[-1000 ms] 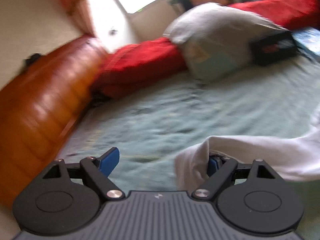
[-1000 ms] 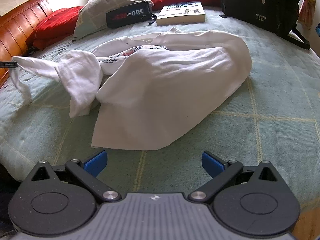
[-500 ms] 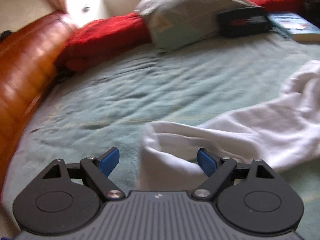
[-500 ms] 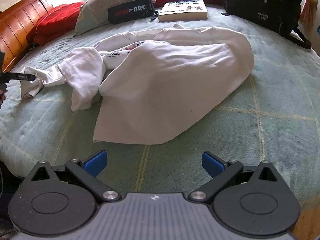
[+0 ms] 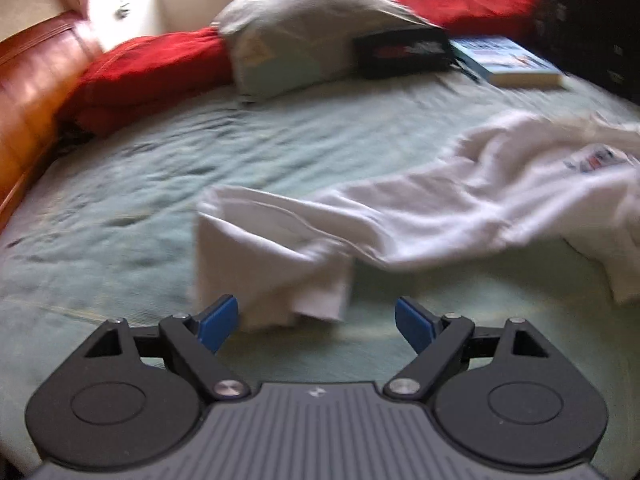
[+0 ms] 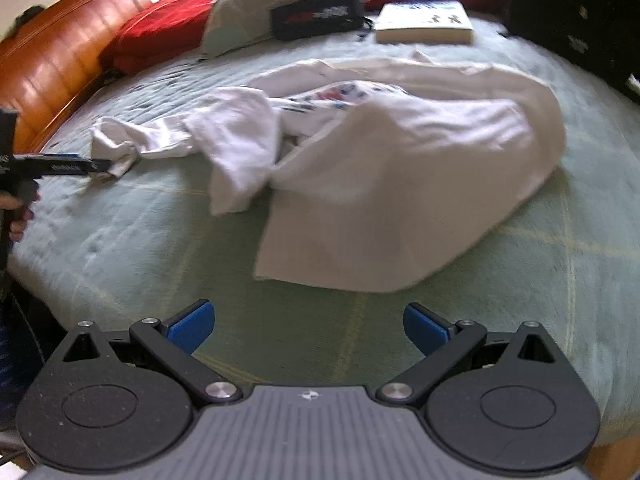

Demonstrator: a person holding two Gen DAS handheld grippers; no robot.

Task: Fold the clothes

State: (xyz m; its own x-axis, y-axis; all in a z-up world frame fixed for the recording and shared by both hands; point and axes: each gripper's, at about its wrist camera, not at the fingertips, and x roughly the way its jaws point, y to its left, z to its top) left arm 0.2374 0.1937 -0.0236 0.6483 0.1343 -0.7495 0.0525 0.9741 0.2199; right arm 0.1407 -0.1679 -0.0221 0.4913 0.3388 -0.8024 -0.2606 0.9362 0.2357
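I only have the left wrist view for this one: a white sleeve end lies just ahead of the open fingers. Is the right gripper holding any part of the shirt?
Observer: No. The right gripper is open over bare bedspread. The shirt has its near hem lying ahead of it, untouched.
Operator: How does the body of the shirt lie?
Observer: Bunched, not flat. It is folded over itself in a heap, with the printed side partly showing near the middle.
Operator: Seen from the side, is the left gripper touching the sleeve?
Observer: The right wrist view shows the left gripper with its tip right at the sleeve end. Whether they touch cannot be told.
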